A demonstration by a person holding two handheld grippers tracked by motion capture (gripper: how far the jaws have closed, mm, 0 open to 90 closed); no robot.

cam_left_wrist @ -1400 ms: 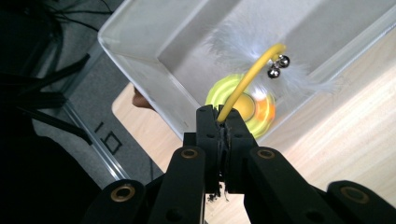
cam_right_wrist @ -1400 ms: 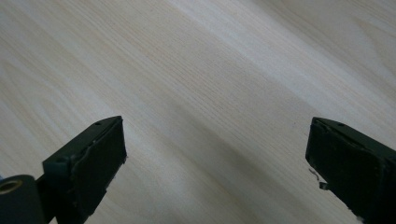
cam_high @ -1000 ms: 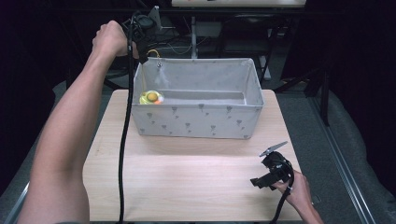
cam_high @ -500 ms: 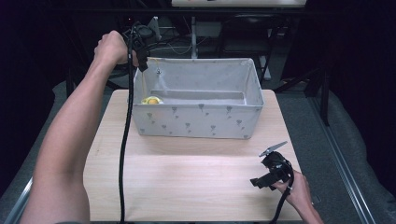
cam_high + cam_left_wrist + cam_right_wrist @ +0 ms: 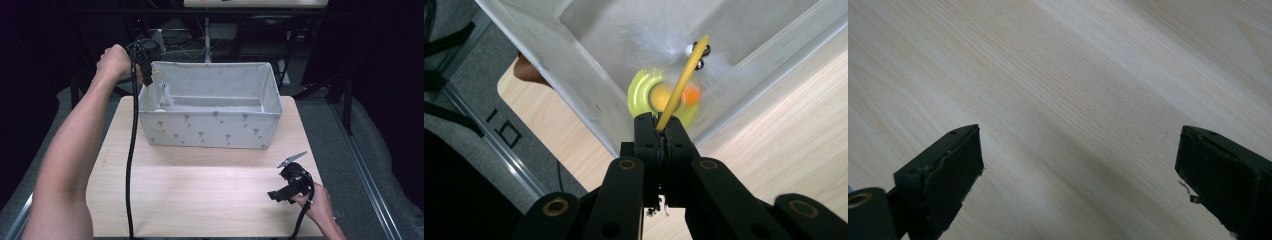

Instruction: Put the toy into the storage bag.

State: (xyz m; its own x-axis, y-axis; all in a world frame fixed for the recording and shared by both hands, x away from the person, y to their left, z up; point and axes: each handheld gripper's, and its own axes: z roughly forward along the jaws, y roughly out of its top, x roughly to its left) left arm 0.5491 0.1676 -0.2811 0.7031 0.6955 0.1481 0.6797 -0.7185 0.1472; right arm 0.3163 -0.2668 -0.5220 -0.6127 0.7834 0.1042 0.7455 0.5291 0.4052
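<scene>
My left gripper (image 5: 146, 59) hovers over the back left corner of the grey fabric box (image 5: 210, 131). It is shut on a thin yellow stick (image 5: 680, 90) that points down into the box. The stick ends in small metal bells (image 5: 698, 50) and a white feather tuft (image 5: 165, 92). Below them, at the box's left end, lies a yellow-green ring toy (image 5: 644, 92) with an orange ball, blurred. My right gripper (image 5: 292, 181) rests low over the table's near right part, and its jaws (image 5: 1078, 175) stand wide open over bare wood.
The box stands across the far half of the light wooden table (image 5: 200, 200). A black cable (image 5: 131, 150) trails from the left gripper down along the forearm. Dark floor and furniture legs lie beyond the table.
The left hand has sunk and come closer to the box, lowering the stick and feather inside it. The feather now covers the yellow toy in the high view. The right gripper has stayed put.
</scene>
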